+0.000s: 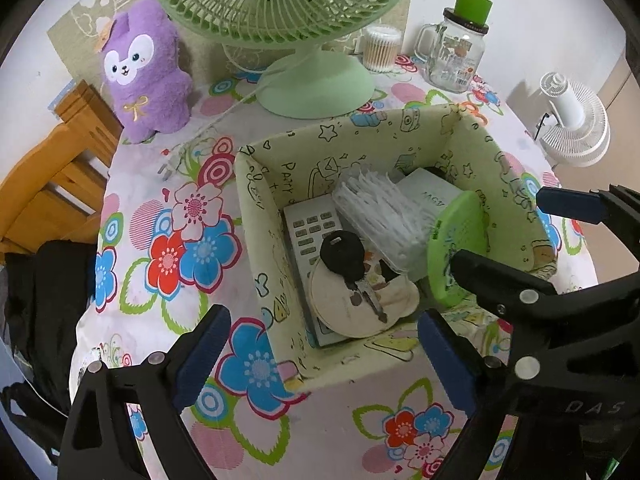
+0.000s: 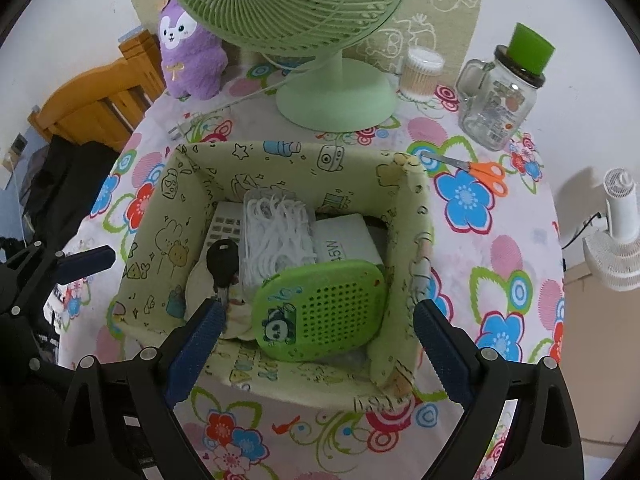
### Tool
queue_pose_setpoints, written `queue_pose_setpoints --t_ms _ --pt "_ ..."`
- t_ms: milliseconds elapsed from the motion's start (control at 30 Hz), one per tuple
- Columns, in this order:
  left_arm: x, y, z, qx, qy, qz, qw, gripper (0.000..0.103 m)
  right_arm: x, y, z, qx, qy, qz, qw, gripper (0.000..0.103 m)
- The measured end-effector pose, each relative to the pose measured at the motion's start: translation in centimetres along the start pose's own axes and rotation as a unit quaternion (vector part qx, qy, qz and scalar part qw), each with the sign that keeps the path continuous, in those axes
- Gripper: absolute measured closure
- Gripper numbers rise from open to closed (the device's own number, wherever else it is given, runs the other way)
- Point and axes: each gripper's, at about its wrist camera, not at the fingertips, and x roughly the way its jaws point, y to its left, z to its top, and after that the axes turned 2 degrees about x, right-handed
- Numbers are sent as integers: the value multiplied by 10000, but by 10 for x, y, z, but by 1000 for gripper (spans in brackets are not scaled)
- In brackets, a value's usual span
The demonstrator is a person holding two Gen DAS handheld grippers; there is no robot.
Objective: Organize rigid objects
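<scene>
A pale green fabric box (image 1: 360,132) (image 2: 280,160) stands on the flowered table. In it lie a grey remote (image 1: 308,228), a black key (image 1: 344,256) (image 2: 222,260) on a round coaster (image 1: 352,308), a clear pack of white picks (image 1: 380,216) (image 2: 276,236), a white box (image 1: 436,192) (image 2: 348,240) and a green perforated case (image 1: 456,248) (image 2: 324,312) leaning at the right wall. My left gripper (image 1: 320,356) is open and empty at the box's near wall. My right gripper (image 2: 316,352) is open and empty, just above the green case.
A green desk fan (image 2: 332,96) stands behind the box, a purple plush (image 1: 144,68) at the far left. A cotton-swab jar (image 2: 420,72) and a glass mug with green lid (image 2: 500,100) are at the back right. Orange scissors (image 2: 480,172) lie right of the box. A wooden chair (image 1: 60,168) is left.
</scene>
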Motion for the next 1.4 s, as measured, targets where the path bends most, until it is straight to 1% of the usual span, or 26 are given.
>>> queue_pose_setpoints --t_ms 200,333,533,633,767,867,1000,1067,1167,1233,1400 --pt "-17 -11 -7 -121 -140 13 9998 5 -22 -9 -13 44 -157 19 9999 6" --pt "-31 -20 -13 -225 -283 88 9993 4 -36 -13 -22 30 -246 -37 9997 6" --pt "-52 -25 -24 -392 -446 161 9981 3 -60 -20 -35 30 -433 -69 9990 6" --pt "-63 -26 -30 -475 -473 139 9976 3 -72 -21 -41 45 -542 -83 9985 6" --pt "-75 -27 -38 -462 -576 156 9971 3 -89 -21 -51 114 -681 -132 9975 6" --pt "-84 -26 -46 -443 -652 85 9969 3 -100 -20 -61 223 -719 -206 9970 6" --pt "-95 -23 -56 -407 -636 82 9971 3 -115 -15 -73 309 -797 -343 9958 6" --pt "-106 -20 -62 -430 -707 20 9966 3 -124 -12 -78 359 -837 -307 9954 6" --pt "-117 -15 -67 -520 -791 -118 9954 3 -138 -11 -85 465 -965 -462 9932 6" --pt "-125 -14 -68 -515 -861 -201 9948 3 -145 -11 -88 562 -1015 -469 9921 6" --pt "-143 -16 -70 -382 -1075 -53 9935 2 -160 -11 -98 710 -1149 -535 9894 6"
